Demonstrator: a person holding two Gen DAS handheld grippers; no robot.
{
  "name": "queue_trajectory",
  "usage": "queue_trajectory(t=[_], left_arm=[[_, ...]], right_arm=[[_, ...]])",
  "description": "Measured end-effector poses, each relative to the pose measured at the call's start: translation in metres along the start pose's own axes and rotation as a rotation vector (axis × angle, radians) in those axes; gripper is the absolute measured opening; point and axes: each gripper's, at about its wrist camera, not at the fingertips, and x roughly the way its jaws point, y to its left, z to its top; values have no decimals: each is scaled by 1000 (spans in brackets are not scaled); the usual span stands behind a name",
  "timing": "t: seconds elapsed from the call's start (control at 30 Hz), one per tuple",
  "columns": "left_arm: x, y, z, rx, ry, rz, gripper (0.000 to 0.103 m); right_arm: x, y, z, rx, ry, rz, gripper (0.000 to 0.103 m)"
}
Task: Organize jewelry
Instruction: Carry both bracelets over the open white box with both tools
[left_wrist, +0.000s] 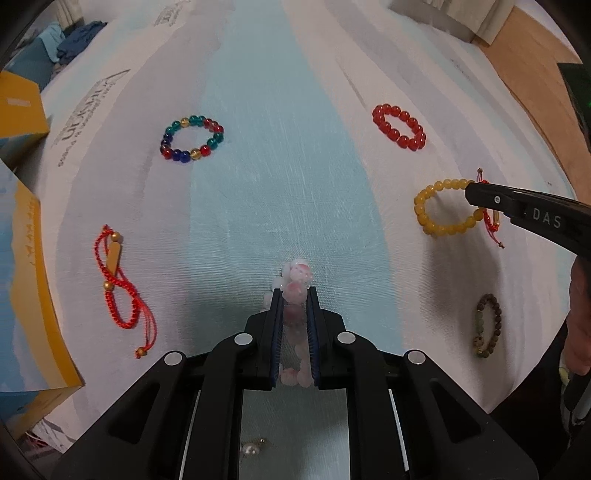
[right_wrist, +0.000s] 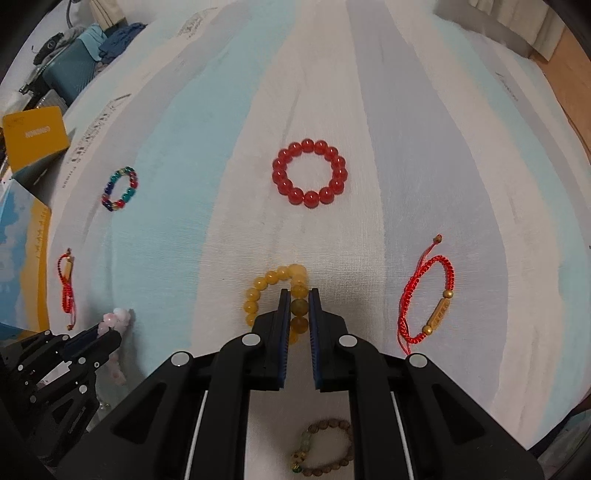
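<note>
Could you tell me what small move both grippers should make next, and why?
Probably lift both clear of the striped cloth: the left gripper is shut on the pink bead bracelet, the right gripper on the yellow bead bracelet, and each bracelet partly hangs below its jaws.

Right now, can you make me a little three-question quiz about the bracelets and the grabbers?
1. True or false: the left gripper is shut on the pink-and-white bead bracelet.
2. Which bracelet does the right gripper pinch?
A. yellow round-bead bracelet
B. red glossy bead bracelet
C. multicoloured glass-bead bracelet
3. How many red woven cord bracelets lie on the striped cloth?

Key: 1 true; 2 A; 3 two.
</note>
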Motion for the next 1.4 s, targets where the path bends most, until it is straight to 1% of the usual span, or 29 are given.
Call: queue_trajectory(t=[0.17,0.37,0.87,1.17,1.4], left_arm=[[-8,-9,10,-2,-18,2,11],[-25,-8,12,-8,-41,6,11],[-69,-5,12,-19,-93,18,11],[-106,11,14,-37,-137,34,11],[-141,33,17,-60,-178,60,11]], right_arm=[[-14,3,4,4,-26,16,9],[-32,7,3,3,-56,33,9],[-70,17,-5,-1,-97,29,9],[-95,34,-4,-11,-127,28,9],[-116,64,-1,-43,-156,45,9]])
